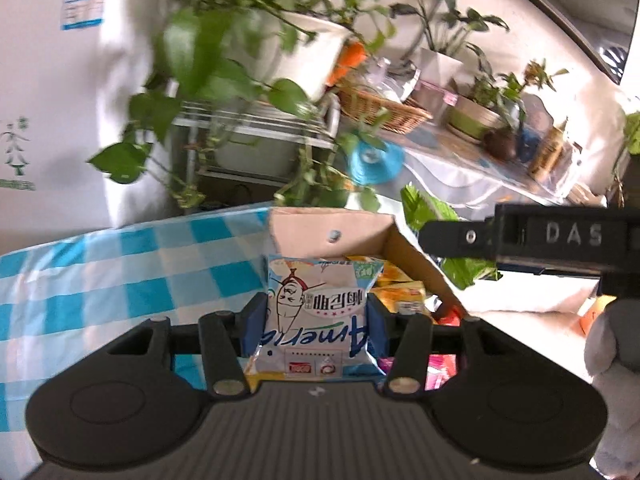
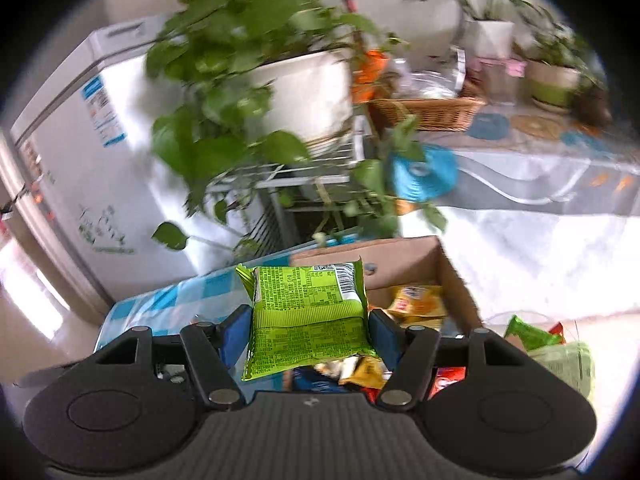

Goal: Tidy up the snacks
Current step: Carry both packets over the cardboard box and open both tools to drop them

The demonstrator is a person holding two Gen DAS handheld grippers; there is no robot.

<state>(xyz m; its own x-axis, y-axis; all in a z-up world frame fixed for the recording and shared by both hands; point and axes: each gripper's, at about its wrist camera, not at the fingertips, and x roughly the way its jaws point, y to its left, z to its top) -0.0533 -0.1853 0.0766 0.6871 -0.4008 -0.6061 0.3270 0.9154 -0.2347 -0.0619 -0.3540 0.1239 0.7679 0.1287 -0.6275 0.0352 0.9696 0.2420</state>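
A bright room with a white fridge (image 2: 80, 152) at the left, leafy potted plants (image 2: 280, 80) on a metal rack behind, and a long side table (image 1: 480, 168) carrying a wicker basket (image 1: 380, 110), small pots and jars. In front stands a table under a blue-and-white checked cloth (image 1: 120, 272), with an open cardboard box (image 1: 340, 232) at its far edge. The left gripper (image 1: 316, 320) is clamped on a pale blue snack bag (image 1: 316, 312): both blue pads press its sides, and the bag stands upright between them with its print upside down, a cartoon figure and large blue letters showing. It is held above the cloth, just in front of the box. The right gripper (image 2: 308, 332) holds a lime green bag (image 2: 308, 316) in the same way, pads against both edges, the back of the pack with its fine print and barcode facing the camera. This bag hangs over the near rim of the box. Inside the box lie yellow packs (image 2: 416, 300), with more red, blue and orange wrappers below the fingers. In the left view, the other black gripper (image 1: 560, 240) crosses the right edge, a grey-gloved hand (image 1: 612, 344) below it. Green and red packets (image 2: 536, 336) lie on the white surface right of the box. The background plants are blurred.
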